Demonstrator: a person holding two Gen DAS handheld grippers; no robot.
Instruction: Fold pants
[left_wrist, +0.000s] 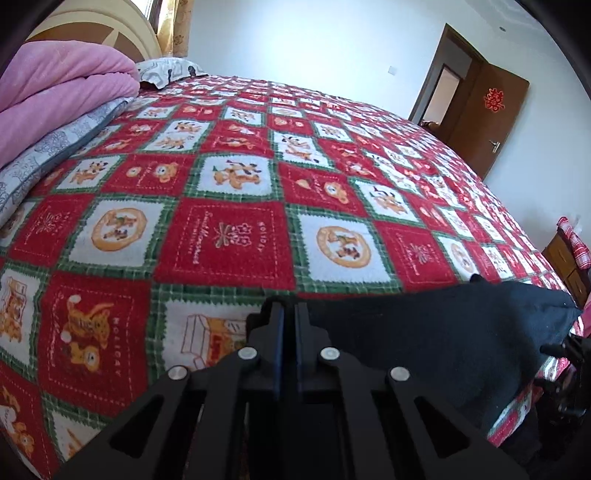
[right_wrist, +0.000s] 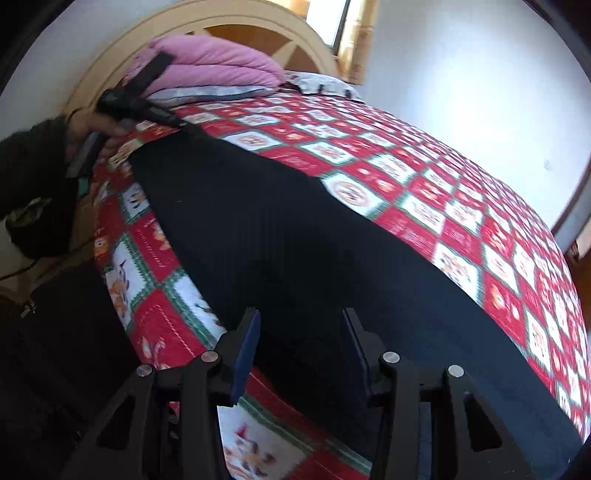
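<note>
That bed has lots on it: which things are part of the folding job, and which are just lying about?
Part of the job:
- black pants
- left gripper
- right gripper

Just lying about:
- pink quilt
- grey patterned bedding
- pillow
- cartoon bedspread

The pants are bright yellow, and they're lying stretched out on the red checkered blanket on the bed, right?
Not quite. The pants are dark, nearly black, not bright yellow; the right wrist view shows this best. The rest holds: they lie stretched out on the red checkered blanket on the bed.
</note>
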